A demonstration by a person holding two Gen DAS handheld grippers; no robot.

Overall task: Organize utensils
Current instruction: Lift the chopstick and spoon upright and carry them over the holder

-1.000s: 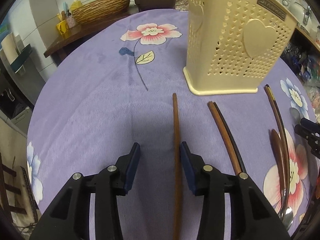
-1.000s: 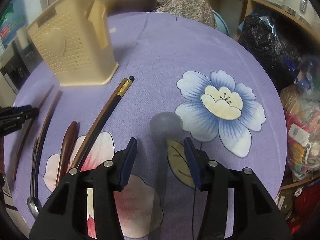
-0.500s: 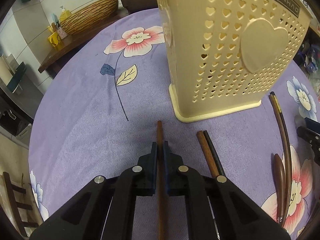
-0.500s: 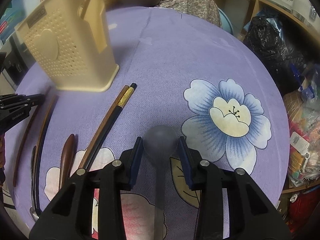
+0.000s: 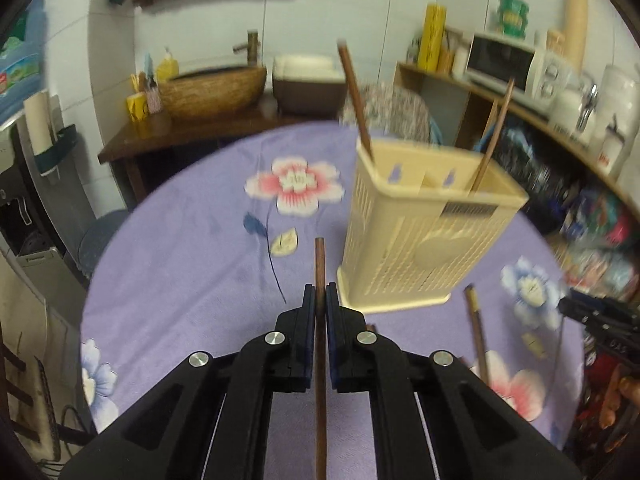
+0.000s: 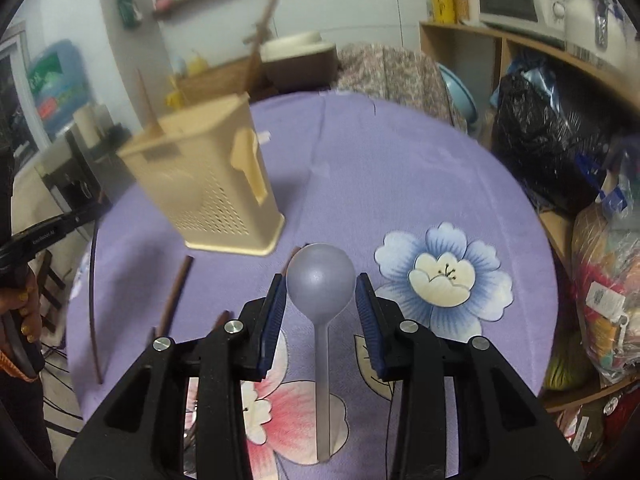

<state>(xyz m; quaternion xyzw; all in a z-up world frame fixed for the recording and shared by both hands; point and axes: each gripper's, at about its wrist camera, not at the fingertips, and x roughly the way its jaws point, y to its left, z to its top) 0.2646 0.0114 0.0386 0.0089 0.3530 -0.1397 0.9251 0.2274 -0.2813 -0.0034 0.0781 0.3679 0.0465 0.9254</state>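
Observation:
My left gripper (image 5: 320, 300) is shut on a brown chopstick (image 5: 320, 264) and holds it above the purple flowered tablecloth (image 5: 192, 280). The cream perforated utensil holder (image 5: 424, 240) stands ahead to the right, with two brown sticks (image 5: 354, 96) upright in it. My right gripper (image 6: 320, 292) is shut on the bowl of a grey plastic spoon (image 6: 320, 280), lifted off the cloth. The holder (image 6: 208, 188) is to its left. More chopsticks (image 6: 176, 296) lie on the cloth.
A dark-tipped chopstick pair (image 5: 476, 328) lies right of the holder. A wooden counter with a woven basin (image 5: 212, 92) stands behind the table. Shelves with a microwave (image 5: 504, 64) and bags (image 6: 552, 140) are on the right.
Both grippers have risen off the cloth with what they hold: the left with the chopstick, the right with the spoon. The holder now looks farther away and lower in both views.

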